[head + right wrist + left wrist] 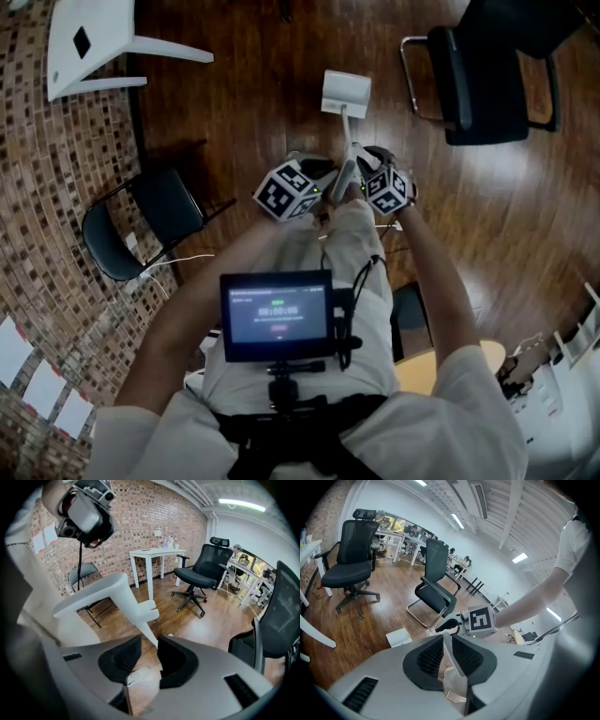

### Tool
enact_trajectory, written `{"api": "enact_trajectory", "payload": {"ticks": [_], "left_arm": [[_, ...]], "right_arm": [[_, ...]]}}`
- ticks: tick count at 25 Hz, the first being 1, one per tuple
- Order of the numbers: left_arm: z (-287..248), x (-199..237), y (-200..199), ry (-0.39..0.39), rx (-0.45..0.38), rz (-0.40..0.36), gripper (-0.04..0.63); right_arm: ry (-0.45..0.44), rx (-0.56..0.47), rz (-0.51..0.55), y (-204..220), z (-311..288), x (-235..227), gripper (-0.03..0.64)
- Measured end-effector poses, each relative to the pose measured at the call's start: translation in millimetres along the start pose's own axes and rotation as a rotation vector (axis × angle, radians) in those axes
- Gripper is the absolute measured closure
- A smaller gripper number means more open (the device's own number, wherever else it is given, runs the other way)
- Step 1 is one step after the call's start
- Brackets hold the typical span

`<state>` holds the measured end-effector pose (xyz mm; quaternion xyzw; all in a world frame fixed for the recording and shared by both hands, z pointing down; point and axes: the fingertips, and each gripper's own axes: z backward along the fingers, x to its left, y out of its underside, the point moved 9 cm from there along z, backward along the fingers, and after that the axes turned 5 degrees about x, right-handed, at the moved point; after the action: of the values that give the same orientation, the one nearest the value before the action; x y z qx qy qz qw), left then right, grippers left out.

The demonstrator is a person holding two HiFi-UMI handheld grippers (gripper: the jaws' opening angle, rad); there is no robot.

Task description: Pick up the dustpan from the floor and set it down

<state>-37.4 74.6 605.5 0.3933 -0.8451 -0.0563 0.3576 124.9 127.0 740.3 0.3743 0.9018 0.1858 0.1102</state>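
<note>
A white dustpan [345, 94] is low over the dark wood floor ahead of me; whether it touches the floor I cannot tell. Its long thin handle [344, 141] rises toward my hands. Both grippers meet at the handle's upper end. My left gripper [323, 189] is shut on the handle [449, 648], which runs between its black pads, and the pan [398, 637] shows beyond them. My right gripper [361, 178] comes in from the other side. Its jaws [149, 654] stand nearly together round the white handle [140, 613].
A black cantilever chair [487, 66] stands to the right of the dustpan. A black folding chair [155, 220] stands at the left by the brick wall [47, 187], and a white table [89, 42] at the upper left. A white cable [178, 261] lies near the folding chair.
</note>
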Motion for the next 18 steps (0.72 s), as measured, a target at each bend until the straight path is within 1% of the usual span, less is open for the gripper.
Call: {"api": "enact_trajectory", "payload": {"ticks": [8, 18], "left_arm": [[-5.6, -6.8, 1.7, 0.003, 0.010, -0.003, 0.545], [-14.7, -13.3, 9.3, 0.009, 0.035, 0.008, 0.545]], "right_arm": [[-0.010, -0.012, 0.015, 1.1, -14.8, 0.3, 0.489], [-0.007, -0.006, 0.015, 15.5, -31.5, -1.9, 0.489]]}}
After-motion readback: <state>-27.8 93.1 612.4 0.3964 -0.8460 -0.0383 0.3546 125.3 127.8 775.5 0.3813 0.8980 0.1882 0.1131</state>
